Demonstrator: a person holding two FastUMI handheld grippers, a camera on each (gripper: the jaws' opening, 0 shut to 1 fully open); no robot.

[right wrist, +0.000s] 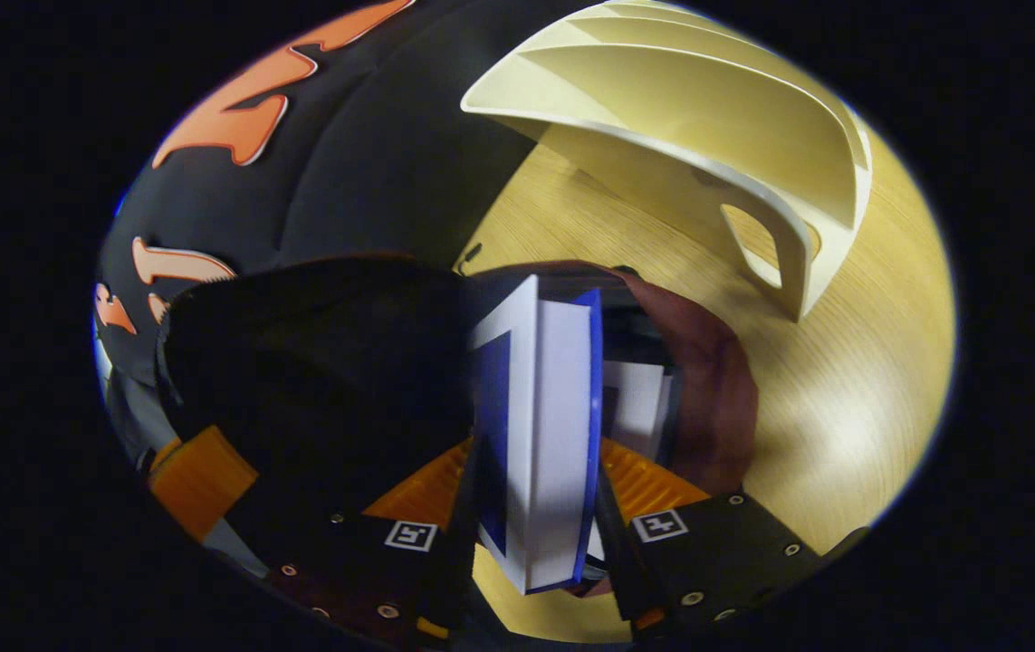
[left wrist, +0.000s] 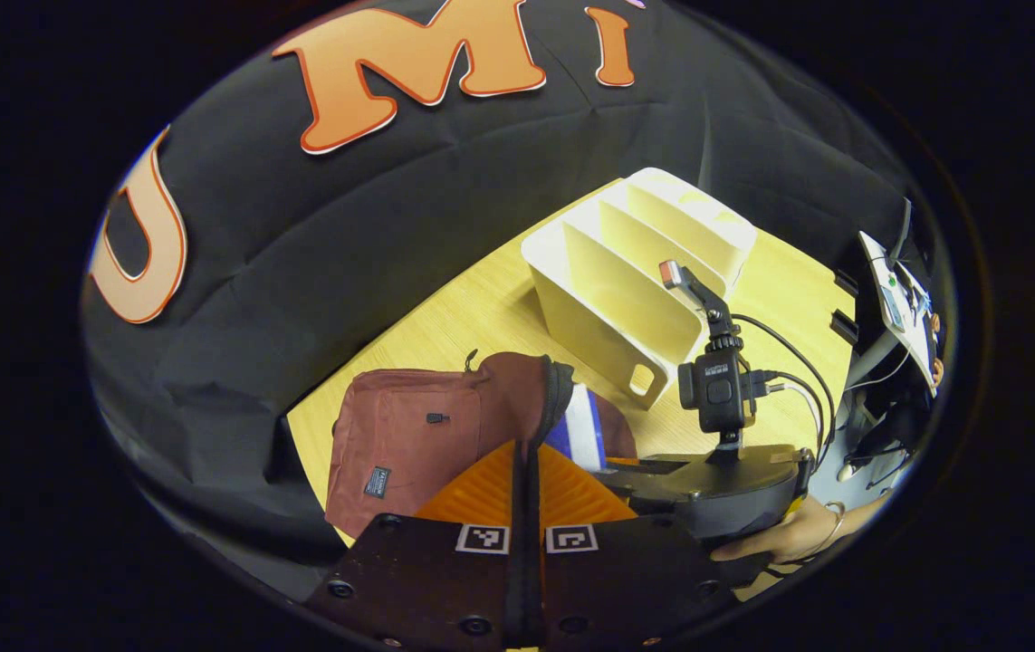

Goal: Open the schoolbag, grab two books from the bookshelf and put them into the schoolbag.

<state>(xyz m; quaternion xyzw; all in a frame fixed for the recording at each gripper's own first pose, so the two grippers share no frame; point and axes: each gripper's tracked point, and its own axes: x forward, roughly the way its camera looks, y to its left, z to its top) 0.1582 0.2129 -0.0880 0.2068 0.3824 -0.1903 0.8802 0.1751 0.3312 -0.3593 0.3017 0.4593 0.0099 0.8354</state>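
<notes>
The schoolbag (left wrist: 408,435) is lying on the desk (left wrist: 481,317), just in front of the bookshelf (left wrist: 635,263), and serves as the reference landmark here.

Left claw (left wrist: 526,507): in the left gripper view its fingers are clenching a dark edge strip of the schoolbag (left wrist: 531,471) at the bag's opening, holding that edge up.

Right claw (right wrist: 540,507): in the right gripper view it is grasping a blue-covered book (right wrist: 544,435), both fingers pressing on the covers. The book is standing upright over the schoolbag's opening (right wrist: 644,362), with its upper part already inside the mouth. A second white-paged book (right wrist: 635,407) is sitting inside the bag, just beside the held one.

In the left gripper view, the right claw's body (left wrist: 716,489) and the hand (left wrist: 789,534) holding it are positioned beside the schoolbag, on the side nearer the bookshelf. The bookshelf's slots are standing with no books in them.
</notes>
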